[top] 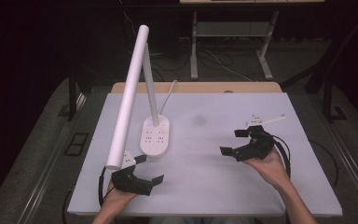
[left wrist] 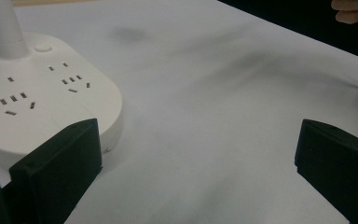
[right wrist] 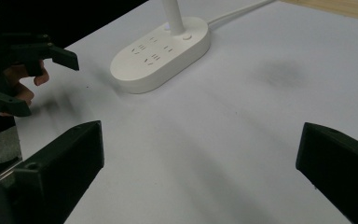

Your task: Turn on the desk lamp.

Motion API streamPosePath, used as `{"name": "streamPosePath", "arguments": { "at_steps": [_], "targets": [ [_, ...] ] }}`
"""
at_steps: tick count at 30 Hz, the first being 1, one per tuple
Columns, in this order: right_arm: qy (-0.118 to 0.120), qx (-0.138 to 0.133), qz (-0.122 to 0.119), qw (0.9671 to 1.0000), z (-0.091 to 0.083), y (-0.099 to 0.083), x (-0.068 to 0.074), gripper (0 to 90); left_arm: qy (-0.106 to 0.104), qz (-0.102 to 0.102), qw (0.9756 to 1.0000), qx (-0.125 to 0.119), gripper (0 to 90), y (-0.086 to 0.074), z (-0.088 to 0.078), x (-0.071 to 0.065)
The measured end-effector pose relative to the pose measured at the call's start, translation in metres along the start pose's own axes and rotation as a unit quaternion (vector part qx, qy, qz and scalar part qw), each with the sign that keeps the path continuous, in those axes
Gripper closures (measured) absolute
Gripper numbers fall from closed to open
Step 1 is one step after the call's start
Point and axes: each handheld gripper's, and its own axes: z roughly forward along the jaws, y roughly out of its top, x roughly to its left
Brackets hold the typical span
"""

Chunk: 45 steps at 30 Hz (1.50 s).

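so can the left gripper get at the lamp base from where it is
Probably yes. The left gripper is open beside the lamp base, bare table between them. The tilted lamp head hangs above, which may crowd the hand.

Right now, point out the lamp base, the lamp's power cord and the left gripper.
lamp base [top: 154, 136], high view, on its socket-studded top.
power cord [top: 168, 94], high view, mid-run behind the base.
left gripper [top: 150, 169], high view, midway between its open fingertips.

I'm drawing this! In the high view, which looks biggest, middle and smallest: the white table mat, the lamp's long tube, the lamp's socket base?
1. White table mat, biggest.
2. Lamp's long tube.
3. Socket base, smallest.
The tube rises nearer the camera, so it may look larger than it is.
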Motion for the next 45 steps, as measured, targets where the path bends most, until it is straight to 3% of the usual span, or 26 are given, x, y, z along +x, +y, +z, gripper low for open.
{"name": "streamPosePath", "arguments": {
  "at_steps": [29, 45],
  "targets": [
    [0.019, 0.017, -0.018, 0.9995, 0.042, 0.045, 0.005, 0.5, -0.001, 0.003, 1.0000, 0.002, 0.0, 0.000, 0.000, 0.000],
    [0.027, 0.026, -0.006, 0.9993, 0.072, 0.065, 0.000, 0.5, 0.000, 0.002, 1.0000, -0.001, 0.0, 0.000, -0.001, 0.000]
  ]
}}
